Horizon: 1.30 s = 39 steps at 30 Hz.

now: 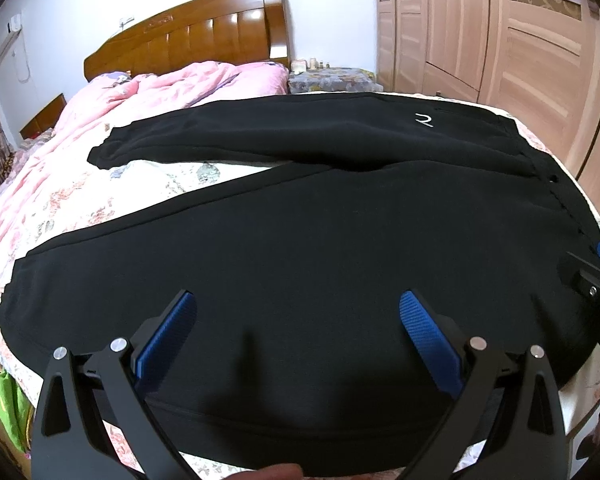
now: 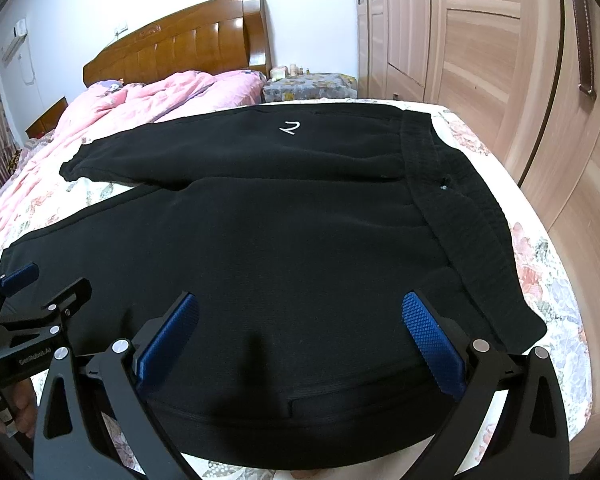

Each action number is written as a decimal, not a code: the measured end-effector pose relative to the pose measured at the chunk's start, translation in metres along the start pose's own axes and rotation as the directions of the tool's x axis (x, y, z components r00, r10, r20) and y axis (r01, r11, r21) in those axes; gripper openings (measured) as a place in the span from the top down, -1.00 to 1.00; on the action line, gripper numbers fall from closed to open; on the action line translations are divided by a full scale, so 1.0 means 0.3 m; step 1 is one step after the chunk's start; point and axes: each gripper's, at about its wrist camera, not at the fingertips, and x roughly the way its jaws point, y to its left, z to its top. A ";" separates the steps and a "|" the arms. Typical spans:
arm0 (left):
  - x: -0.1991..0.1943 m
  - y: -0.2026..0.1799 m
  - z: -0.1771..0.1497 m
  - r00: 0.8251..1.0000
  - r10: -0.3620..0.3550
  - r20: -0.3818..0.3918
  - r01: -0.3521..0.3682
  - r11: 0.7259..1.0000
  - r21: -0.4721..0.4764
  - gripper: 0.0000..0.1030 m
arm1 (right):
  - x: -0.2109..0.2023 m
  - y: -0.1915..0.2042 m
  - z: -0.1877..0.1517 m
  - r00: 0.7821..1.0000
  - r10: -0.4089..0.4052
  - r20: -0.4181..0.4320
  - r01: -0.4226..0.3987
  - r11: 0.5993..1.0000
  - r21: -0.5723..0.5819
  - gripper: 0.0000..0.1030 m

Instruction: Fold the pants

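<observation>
1. We are in a home bedroom: a bed with a glossy curved brown wooden headboard (image 1: 204, 28) stands against a white wall.
2. We see a rumpled pink quilt (image 1: 148, 88) lying on a floral-printed bedsheet (image 2: 540, 264).
3. We see a tall light-wood wardrobe with panelled doors (image 2: 480, 52) beside the bed.
4. We spot a small nightstand under a patterned cloth (image 1: 332, 80), carrying little bottles.

A bed (image 1: 80, 200) with a floral sheet carries a crumpled pink quilt (image 1: 148, 92) at its far left, below a wooden headboard (image 1: 204, 28). Right of the headboard stands a nightstand (image 1: 332, 80) with small bottles. A wardrobe (image 1: 500, 40) fills the far right.
</observation>
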 end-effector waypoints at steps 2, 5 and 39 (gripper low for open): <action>-0.005 -0.003 0.004 1.000 -0.008 0.002 0.008 1.000 0.008 -0.97 | -0.002 -0.007 0.012 1.000 0.006 0.008 -0.006 1.000 -0.014 -0.92; -0.007 -0.025 0.024 1.000 0.027 -0.012 -0.026 0.997 0.079 -0.97 | -0.001 -0.022 0.067 0.999 0.051 0.018 -0.050 0.996 -0.070 -0.92; 0.737 0.009 0.911 0.936 -0.305 -0.174 0.309 0.951 0.000 -0.97 | 0.707 -0.333 0.760 0.953 0.222 -0.207 -0.289 0.872 -0.394 0.71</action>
